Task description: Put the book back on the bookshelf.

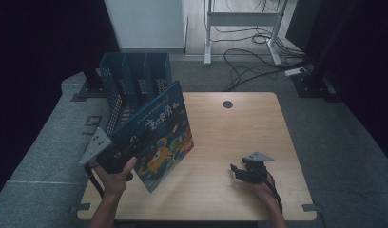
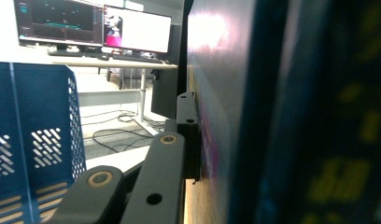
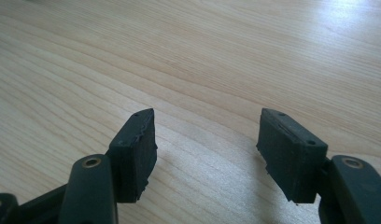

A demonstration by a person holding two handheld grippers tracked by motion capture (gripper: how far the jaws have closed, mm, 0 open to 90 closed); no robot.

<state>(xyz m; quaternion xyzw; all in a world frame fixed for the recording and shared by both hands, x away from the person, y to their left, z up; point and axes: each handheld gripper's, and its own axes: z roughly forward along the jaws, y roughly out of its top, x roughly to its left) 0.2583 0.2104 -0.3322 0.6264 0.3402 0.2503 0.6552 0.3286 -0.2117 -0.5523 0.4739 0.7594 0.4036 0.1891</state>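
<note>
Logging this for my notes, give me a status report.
Left gripper shut on book, lifted beside blue rack. Right gripper open, empty, over table. Nothing blocking.

Office or lab, computer monitors (image 2: 93, 25) on desk, floor cables (image 1: 249, 52)

High view looks down from six o'clock over the table (image 1: 230, 142); right gripper view skims that tabletop closely.
</note>
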